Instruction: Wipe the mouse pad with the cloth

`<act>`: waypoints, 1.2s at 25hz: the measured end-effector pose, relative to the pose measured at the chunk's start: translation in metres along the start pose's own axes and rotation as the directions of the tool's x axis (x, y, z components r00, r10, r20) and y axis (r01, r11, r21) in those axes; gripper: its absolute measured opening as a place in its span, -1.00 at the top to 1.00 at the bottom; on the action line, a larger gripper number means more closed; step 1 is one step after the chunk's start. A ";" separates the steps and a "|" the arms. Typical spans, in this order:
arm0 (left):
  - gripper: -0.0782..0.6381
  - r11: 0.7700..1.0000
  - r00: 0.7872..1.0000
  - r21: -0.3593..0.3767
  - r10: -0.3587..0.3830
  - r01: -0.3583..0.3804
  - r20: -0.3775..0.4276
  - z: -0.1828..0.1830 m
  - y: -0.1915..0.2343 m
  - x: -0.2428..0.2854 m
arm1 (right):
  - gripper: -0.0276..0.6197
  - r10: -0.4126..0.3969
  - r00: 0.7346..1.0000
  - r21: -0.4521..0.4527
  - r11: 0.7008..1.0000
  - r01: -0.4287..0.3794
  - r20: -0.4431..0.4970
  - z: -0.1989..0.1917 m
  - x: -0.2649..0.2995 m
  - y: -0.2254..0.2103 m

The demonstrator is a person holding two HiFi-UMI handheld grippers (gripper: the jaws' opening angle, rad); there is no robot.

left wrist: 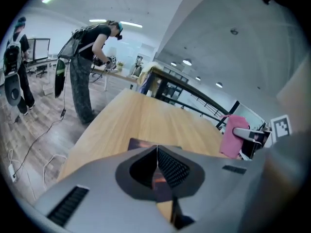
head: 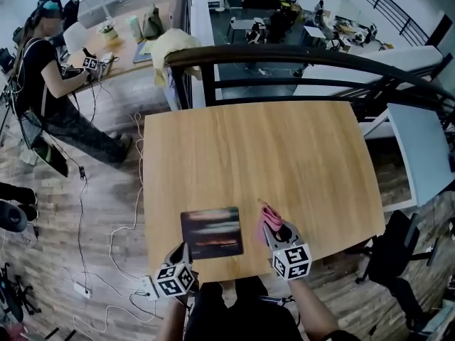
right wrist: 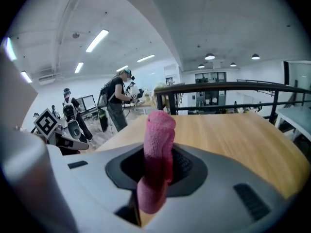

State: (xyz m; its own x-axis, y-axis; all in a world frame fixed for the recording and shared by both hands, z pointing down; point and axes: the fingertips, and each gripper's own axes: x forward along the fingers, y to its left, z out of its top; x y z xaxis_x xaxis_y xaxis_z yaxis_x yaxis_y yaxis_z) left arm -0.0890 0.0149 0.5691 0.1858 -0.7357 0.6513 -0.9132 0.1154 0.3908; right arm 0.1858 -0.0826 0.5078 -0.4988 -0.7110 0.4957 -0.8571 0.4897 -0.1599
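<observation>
Left gripper (left wrist: 156, 149): jaws pressed together, tips at the near-left corner of the mouse pad (head: 211, 231). Right gripper (head: 271, 231): pinching the pink cloth (right wrist: 159, 130), near the table's (head: 270, 155) near edge.

Mouse pad (head: 212, 233) on table (head: 270, 155) near front edge, left gripper (head: 181, 256) at its front-left corner, cloth (head: 269, 217) just right.
</observation>
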 end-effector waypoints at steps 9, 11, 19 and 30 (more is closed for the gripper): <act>0.72 0.975 0.938 0.222 -0.060 -0.018 0.342 0.086 -0.057 -0.083 | 0.61 0.049 0.980 -0.050 0.998 -0.041 0.190 0.073 -0.045 0.046; 0.72 0.968 0.896 0.244 -0.062 -0.052 0.439 0.106 -0.065 -0.104 | 0.61 0.071 0.974 -0.081 0.995 -0.055 0.215 0.084 -0.049 0.058; 0.72 0.956 0.845 0.289 -0.121 -0.042 0.521 0.124 -0.099 -0.158 | 0.61 0.121 0.969 -0.067 0.992 -0.109 0.216 0.069 -0.066 0.102; 0.72 0.947 0.811 0.318 -0.149 -0.048 0.566 0.141 -0.111 -0.177 | 0.61 0.170 0.955 -0.100 0.984 -0.150 0.243 0.071 -0.071 0.136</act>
State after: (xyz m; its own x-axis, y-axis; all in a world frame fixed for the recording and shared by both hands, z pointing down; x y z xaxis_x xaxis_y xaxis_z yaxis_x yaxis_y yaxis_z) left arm -0.0713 0.0382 0.3188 0.0814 -0.9914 0.1024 -0.9889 -0.0676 0.1320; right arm 0.0955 -0.0011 0.3902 -0.6535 -0.7184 0.2385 -0.7554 0.6388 -0.1459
